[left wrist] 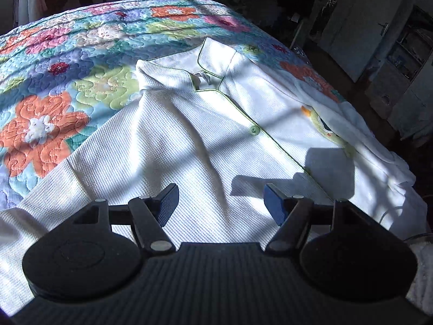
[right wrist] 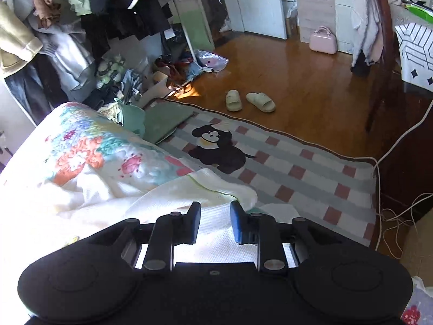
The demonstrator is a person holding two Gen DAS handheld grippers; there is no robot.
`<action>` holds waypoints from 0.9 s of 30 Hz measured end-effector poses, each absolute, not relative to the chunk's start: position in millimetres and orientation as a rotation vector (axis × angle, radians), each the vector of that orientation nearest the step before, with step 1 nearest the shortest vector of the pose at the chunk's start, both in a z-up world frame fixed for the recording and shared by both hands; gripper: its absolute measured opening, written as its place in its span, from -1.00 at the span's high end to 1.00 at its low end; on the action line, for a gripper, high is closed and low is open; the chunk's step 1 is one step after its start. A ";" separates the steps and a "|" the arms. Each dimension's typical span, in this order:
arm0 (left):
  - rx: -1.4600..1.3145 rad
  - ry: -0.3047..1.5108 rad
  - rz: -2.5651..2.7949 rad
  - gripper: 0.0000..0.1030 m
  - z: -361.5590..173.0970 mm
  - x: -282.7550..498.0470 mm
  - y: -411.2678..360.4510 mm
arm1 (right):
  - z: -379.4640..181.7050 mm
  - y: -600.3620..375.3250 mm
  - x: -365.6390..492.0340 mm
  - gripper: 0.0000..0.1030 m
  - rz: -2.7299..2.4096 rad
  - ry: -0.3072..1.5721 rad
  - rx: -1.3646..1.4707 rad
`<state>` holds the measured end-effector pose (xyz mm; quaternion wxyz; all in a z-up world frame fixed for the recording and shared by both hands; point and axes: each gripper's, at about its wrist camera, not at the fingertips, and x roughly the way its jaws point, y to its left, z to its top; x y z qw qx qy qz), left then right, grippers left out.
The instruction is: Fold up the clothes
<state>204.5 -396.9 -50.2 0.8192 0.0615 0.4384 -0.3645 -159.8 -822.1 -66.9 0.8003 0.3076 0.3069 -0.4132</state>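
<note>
A white waffle-knit shirt (left wrist: 189, 135) with green piping, a green button (left wrist: 254, 130) and a duck patch (left wrist: 322, 124) lies face up on the floral quilt (left wrist: 67, 62), collar at the far side. My left gripper (left wrist: 220, 199) hovers over the shirt's lower front, open wide, with nothing between its blue pads. In the right wrist view the same shirt (right wrist: 189, 197) is bunched at the bed's edge, one fold hanging toward the floor. My right gripper (right wrist: 215, 214) stands just above that fold, its jaws a little apart and no cloth pinched between them.
The quilt (right wrist: 89, 146) ends at the bed's edge beside a checked rug (right wrist: 297, 173) with a dog picture. Two slippers (right wrist: 250, 101), a pink case (right wrist: 323, 39), a white cable (right wrist: 379, 162) and piled clothes on a rack (right wrist: 81, 27) stand around the wooden floor.
</note>
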 end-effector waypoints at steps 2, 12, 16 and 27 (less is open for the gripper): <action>0.183 0.908 -0.797 -0.33 -47.3 192.5 -389.0 | -42.6 -798.9 -156.3 0.42 -0.828 0.685 0.574; 0.248 0.803 -0.795 -0.36 -16.5 163.7 -356.1 | 20.7 -728.6 -129.5 0.18 -0.598 0.593 0.524; 0.320 0.737 -0.820 -0.38 9.9 139.1 -355.7 | 59.0 -699.9 -103.7 -0.04 -0.414 0.479 0.580; 0.672 0.750 -1.140 -0.42 25.3 67.1 -389.3 | 37.4 -590.3 -128.3 -0.06 -0.131 0.875 0.370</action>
